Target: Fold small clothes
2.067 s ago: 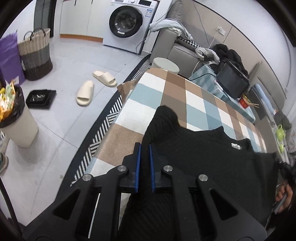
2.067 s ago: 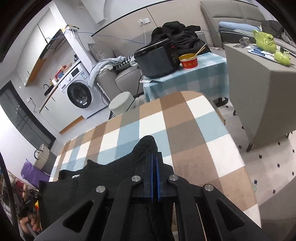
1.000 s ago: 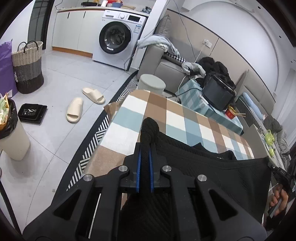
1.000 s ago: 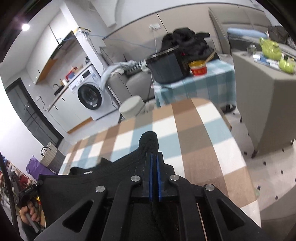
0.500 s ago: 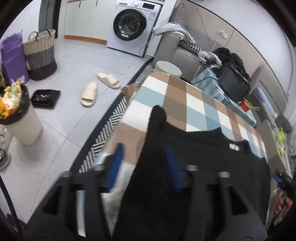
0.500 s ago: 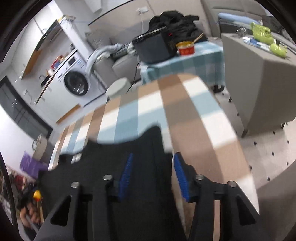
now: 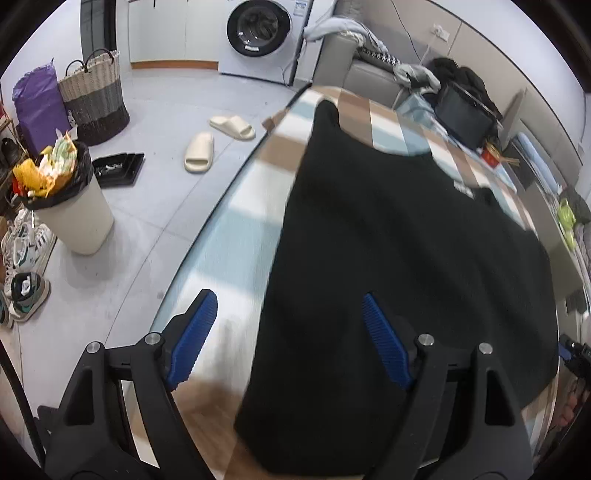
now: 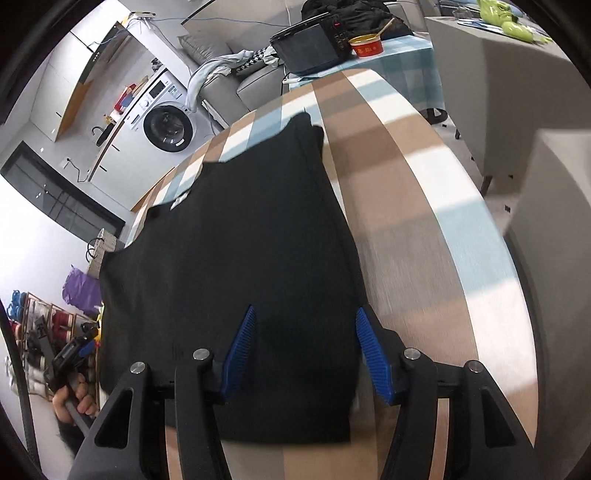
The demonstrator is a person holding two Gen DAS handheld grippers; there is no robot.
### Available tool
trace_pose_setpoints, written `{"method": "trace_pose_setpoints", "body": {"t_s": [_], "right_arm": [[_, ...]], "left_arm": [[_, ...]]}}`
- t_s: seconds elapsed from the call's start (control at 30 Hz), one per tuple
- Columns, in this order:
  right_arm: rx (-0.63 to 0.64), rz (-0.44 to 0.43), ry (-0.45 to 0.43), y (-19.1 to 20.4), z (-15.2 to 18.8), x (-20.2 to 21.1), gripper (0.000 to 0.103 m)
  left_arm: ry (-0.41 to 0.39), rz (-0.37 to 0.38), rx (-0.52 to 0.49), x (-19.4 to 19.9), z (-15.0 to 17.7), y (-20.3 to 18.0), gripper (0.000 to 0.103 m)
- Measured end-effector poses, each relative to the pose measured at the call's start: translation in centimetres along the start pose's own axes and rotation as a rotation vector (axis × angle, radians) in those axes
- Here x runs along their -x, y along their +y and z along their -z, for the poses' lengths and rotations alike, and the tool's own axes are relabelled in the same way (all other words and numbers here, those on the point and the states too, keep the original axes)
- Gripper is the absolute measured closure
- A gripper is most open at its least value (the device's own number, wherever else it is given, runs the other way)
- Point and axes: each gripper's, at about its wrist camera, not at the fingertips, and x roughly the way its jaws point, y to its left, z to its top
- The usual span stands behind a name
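Note:
A black knitted top (image 7: 406,240) lies spread flat on the table's checked cloth (image 7: 236,236), its white neck label at the far side. My left gripper (image 7: 289,297) hovers over the top's near left part. Its jaws are opening, and the garment's left edge runs beneath the gap, untouched by the blue pads (image 7: 195,332). In the right wrist view the same top (image 8: 240,240) fills the middle. My right gripper (image 8: 306,311) hangs over its near right part with jaws opening and nothing pinched. The top's right edge passes close by the right pad (image 8: 371,354).
Left of the table are a bin (image 7: 70,206), a woven basket (image 7: 96,99), two slippers (image 7: 199,151) and a washing machine (image 7: 258,33). Behind it stand a sofa (image 8: 258,81) and a side table with a black appliance (image 8: 310,48) and red bowl (image 8: 365,46). A grey cabinet (image 8: 517,74) stands to the right.
Both grippers, earlier shut on the top's far corners, have let go, opened wide and drawn back toward the near edge. The top now lies flat on the cloth.

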Motion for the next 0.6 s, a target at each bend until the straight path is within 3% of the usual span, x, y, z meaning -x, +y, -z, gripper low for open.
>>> {"method": "trace_pose_setpoints", "body": {"t_s": [0.27, 0.33, 0.37, 0.4, 0.43, 0.47, 0.5, 0.6], "right_arm": [[-0.038, -0.072, -0.001, -1.5, 3.8, 1.8, 0.045], [-0.051, -0.104, 0.003, -1.6, 3.9, 1.7, 0.046], [-0.049, -0.116, 0.008, -1.4, 4.0, 1.6, 0.052], [-0.029, -0.12, 0.006, -0.9, 3.8, 1.5, 0.068], [-0.006, -0.103, 0.005, -0.4, 3.7, 1.4, 0.072], [0.021, -0.086, 0.0, 0.2, 3.7, 1.4, 0.085], [0.038, -0.085, -0.01, 0.6, 3.5, 1.5, 0.091], [0.066, -0.083, -0.054, 1.1, 3.6, 3.1, 0.097]], "left_arm": [[0.037, 0.041, 0.021, 1.6, 4.7, 0.3, 0.024], [0.048, 0.055, 0.019, 1.6, 5.2, 0.1, 0.028], [0.049, 0.059, 0.017, 1.6, 5.4, 0.0, 0.032], [0.053, 0.062, 0.013, 1.8, 5.7, -0.1, 0.037], [0.053, 0.064, 0.011, 1.7, 5.7, -0.2, 0.04], [0.048, 0.068, 0.01, 1.9, 6.0, -0.2, 0.042], [0.046, 0.071, 0.011, 1.7, 5.6, -0.4, 0.048], [0.04, 0.073, 0.013, 1.9, 5.7, -0.3, 0.061]]}}
